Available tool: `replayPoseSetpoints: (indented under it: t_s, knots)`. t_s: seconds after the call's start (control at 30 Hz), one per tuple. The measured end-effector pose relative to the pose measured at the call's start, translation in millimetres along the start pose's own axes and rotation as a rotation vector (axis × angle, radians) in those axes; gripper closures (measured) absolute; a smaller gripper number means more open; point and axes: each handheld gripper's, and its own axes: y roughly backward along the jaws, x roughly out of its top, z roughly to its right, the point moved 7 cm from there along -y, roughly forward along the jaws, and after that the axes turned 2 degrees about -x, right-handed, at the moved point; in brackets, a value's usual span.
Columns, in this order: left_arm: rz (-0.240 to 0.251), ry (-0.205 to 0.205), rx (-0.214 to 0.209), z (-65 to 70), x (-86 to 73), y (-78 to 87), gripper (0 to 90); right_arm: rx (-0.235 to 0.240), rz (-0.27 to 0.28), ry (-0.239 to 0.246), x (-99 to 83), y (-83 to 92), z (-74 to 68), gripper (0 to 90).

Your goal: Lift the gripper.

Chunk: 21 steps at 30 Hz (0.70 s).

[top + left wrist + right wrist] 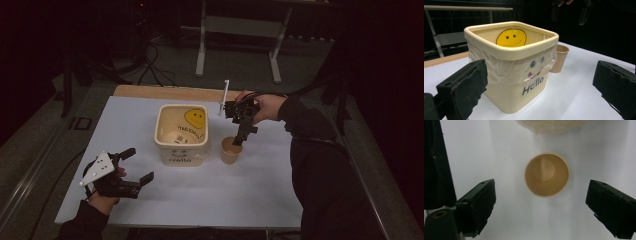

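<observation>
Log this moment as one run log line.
right gripper: open, above paper cup | cup: upright, empty, beside cream bin | left gripper: open, holding nothing, facing bin

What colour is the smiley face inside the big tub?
Yellow, with black eyes and smile, on the tub's inner wall; clearest in the left gripper view.

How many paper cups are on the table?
1. The paper cup stands upright and empty just right of the cream bin, below the right claw; none seen elsewhere.
</observation>
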Motion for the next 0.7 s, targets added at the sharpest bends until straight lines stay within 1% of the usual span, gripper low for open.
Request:
replayPoseSetpoints:
  t_s: [0.07, 0.1, 0.13, 0.17, 0.23, 0.3, 0.47, 0.5, 0.57, 0.6, 0.63, 0.67, 0.7]
  knots:
    - [-0.004, -0.002, -0.002, 0.2, -0.4, -0.1, 0.7, 0.009, 0.004, 0.010, 0.5, -2.7, -0.2, 9.2]
    - [-0.005, -0.001, -0.003, 0.4, -0.7, -0.3, 0.7, 0.000, -0.005, 0.014, -0.4, -6.3, 1.5, 9.2]
    - [-0.005, -0.001, -0.003, 0.4, -0.7, -0.3, 0.7, 0.000, -0.005, 0.014, -0.4, -6.3, 1.5, 9.2]
    - [-0.006, -0.001, -0.003, 0.7, -0.7, -0.3, 0.7, -0.020, -0.013, 0.013, -1.4, -9.2, 4.3, 9.2]
    - [-0.007, -0.001, -0.004, 0.8, -0.8, -0.3, 0.7, -0.020, -0.018, 0.017, -1.9, -10.2, 4.6, 9.2]
    - [-0.007, -0.001, -0.006, 1.1, -0.9, -0.3, 0.7, -0.016, -0.011, 0.032, -1.6, -12.4, 5.1, 9.2]
    - [-0.006, 0.000, -0.011, 1.6, -0.9, -0.3, 0.7, -0.015, -0.009, 0.038, -1.0, -18.2, 6.6, 9.2]
    - [-0.005, 0.001, -0.012, 1.7, -0.9, -0.3, 0.7, -0.013, -0.006, 0.031, -0.7, -20.7, 6.8, 9.2]
    - [-0.005, 0.002, -0.014, 1.8, -0.9, -0.3, 0.7, -0.009, -0.013, 0.031, -0.4, -28.8, 8.2, 9.2]
    - [-0.005, 0.003, -0.016, 1.9, -0.9, -0.4, 0.7, -0.009, -0.013, 0.031, -0.4, -28.8, 8.2, 9.2]
    - [-0.005, 0.003, -0.017, 1.9, -0.9, -0.4, 0.7, -0.001, -0.014, 0.034, -0.1, -33.7, 8.7, 9.2]
    - [-0.006, 0.003, -0.018, 1.9, -1.0, -0.4, 0.7, -0.001, -0.014, 0.034, -0.1, -33.7, 8.7, 9.2]
    - [-0.005, 0.004, -0.018, 2.1, -1.0, -0.4, 0.7, 0.004, -0.015, 0.037, 0.1, -38.0, 9.5, 9.3]
